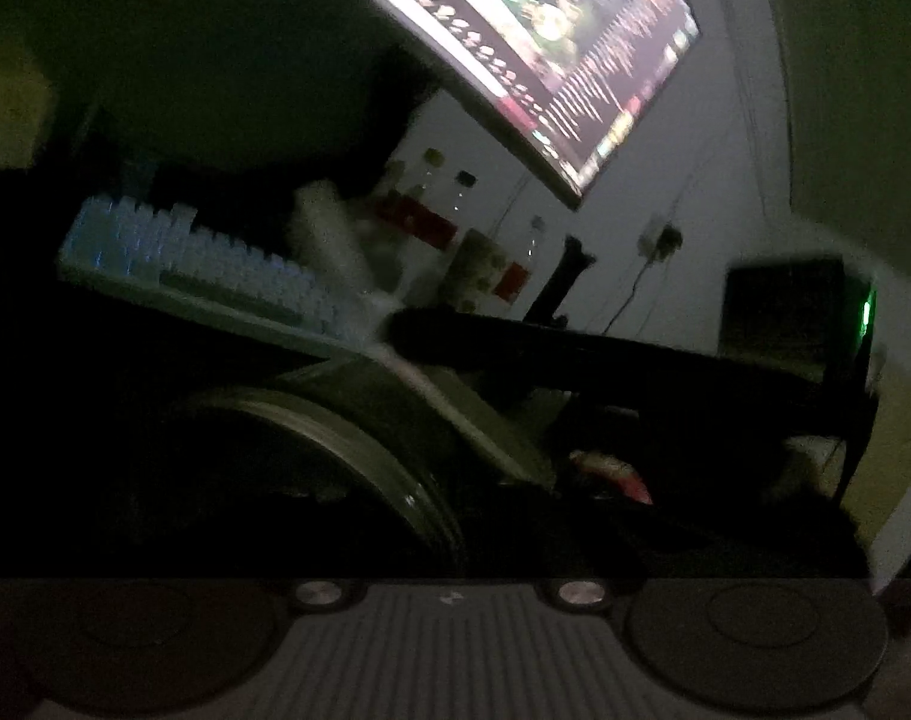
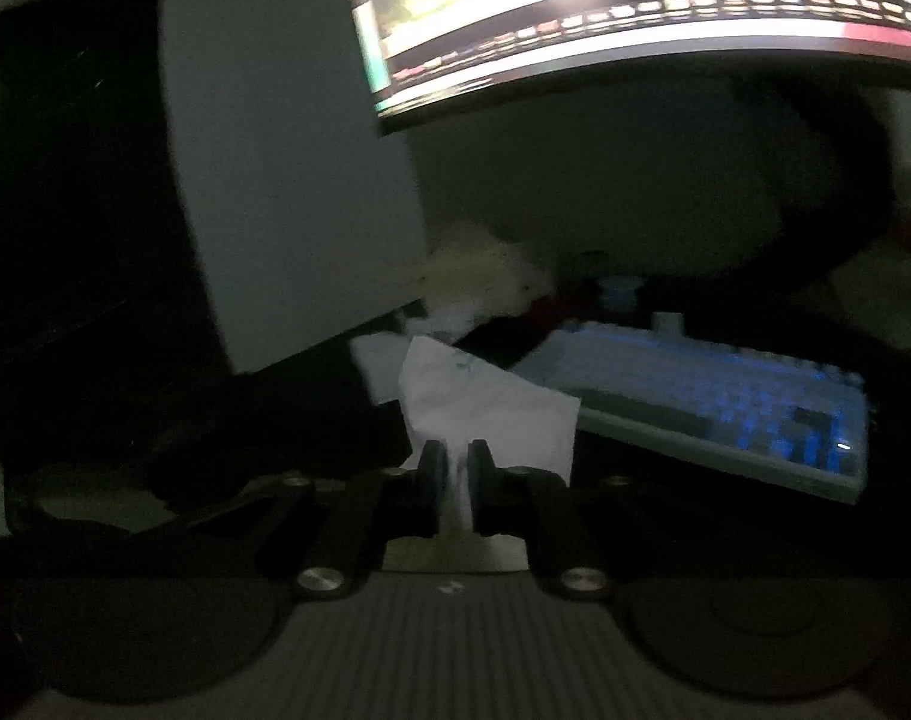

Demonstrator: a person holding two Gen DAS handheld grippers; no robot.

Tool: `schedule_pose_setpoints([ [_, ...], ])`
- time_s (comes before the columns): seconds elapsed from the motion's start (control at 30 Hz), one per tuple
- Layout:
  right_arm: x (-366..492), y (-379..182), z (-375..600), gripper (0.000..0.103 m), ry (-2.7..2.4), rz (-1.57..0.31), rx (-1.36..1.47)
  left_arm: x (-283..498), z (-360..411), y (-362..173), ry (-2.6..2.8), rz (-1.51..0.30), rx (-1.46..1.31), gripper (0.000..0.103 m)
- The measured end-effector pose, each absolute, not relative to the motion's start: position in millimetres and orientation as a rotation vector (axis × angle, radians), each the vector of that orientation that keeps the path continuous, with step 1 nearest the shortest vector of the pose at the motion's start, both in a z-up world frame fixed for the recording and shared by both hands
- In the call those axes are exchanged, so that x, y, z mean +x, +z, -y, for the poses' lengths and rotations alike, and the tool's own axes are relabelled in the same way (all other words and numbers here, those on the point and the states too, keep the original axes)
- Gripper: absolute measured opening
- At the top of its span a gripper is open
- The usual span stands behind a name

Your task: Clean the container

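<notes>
Dark, blurred frames; detail is limited.

Right gripper: jaws pinched on a white tissue, which fans out ahead of the fingers and hangs clear of the desk. The tissue looks thin, limp and very light, and probably tears if dragged hard or snagged on an edge.

Left gripper: fingers are not clearly visible in the left wrist view, so open or closed cannot be told. Directly ahead of it sits the container, a round clear vessel with a thick rim, tilted on its side relative to the camera, with a dark curved bar crossing above it. Whether the gripper is touching it is unclear.

Handling judgement: the container looks rigid, smooth, likely glass or hard plastic, so slippery and possibly breakable. Best hold is across the rim or wall, firm but not crushing. A wipe would want the tissue wadded, not flat.

Background: lit monitor, backlit keyboard, bottles against the wall.
</notes>
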State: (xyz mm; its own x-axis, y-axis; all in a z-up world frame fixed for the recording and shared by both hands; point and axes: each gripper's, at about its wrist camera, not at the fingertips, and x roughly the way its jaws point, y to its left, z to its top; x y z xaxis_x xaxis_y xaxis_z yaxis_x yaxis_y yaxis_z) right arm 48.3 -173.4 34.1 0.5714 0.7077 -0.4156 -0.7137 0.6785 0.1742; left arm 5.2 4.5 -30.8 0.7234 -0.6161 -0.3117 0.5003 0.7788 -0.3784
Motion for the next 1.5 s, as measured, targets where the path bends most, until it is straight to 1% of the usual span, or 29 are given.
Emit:
schedule_pose_setpoints([
  [0.03,47.3,33.0,169.1,0.011,0.834,-0.479,-0.029,2.4,-1.1,-30.6,-0.611,-0.435,-0.237,0.03],
  [0.07,46.5,31.5,165.9,0.011,0.828,-0.475,-0.042,-0.3,2.3,-30.3,-0.596,-0.429,-0.197,0.039],
  [0.17,46.8,28.9,161.3,0.011,0.821,-0.472,-0.046,-3.0,13.1,-36.4,-0.557,-0.451,-0.082,0.04],
  [0.23,49.7,27.3,162.1,0.011,0.823,-0.478,-0.026,1.2,15.8,-41.7,-0.527,-0.488,-0.071,0.043],
  [0.27,50.6,26.8,162.2,0.011,0.82,-0.479,-0.02,2.0,15.6,-42.8,-0.528,-0.488,-0.078,0.042],
  [0.47,50.3,23.9,163.8,0.011,0.818,-0.475,-0.008,4.5,14.7,-42.9,-0.53,-0.496,-0.095,0.042],
  [0.6,50.1,23.2,165.2,0.011,0.818,-0.472,0.0,4.5,16.3,-43.4,-0.529,-0.496,-0.098,0.045],
  [1.03,50.0,22.8,167.7,0.011,0.819,-0.466,0.007,4.9,19.2,-42.8,-0.529,-0.502,-0.105,0.045],
  [1.27,54.6,23.8,173.1,0.011,0.745,-0.464,-0.041,4.4,22.1,-41.8,-0.52,-0.502,-0.095,0.045],
  [1.37,51.8,26.1,171.4,0.011,0.743,-0.477,-0.03,3.8,23.2,-42.0,-0.525,-0.5,-0.092,0.048],
  [1.5,34.8,30.0,160.9,0.011,0.865,-0.454,-0.044,1.9,26.5,-42.1,-0.535,-0.495,-0.071,0.055],
])
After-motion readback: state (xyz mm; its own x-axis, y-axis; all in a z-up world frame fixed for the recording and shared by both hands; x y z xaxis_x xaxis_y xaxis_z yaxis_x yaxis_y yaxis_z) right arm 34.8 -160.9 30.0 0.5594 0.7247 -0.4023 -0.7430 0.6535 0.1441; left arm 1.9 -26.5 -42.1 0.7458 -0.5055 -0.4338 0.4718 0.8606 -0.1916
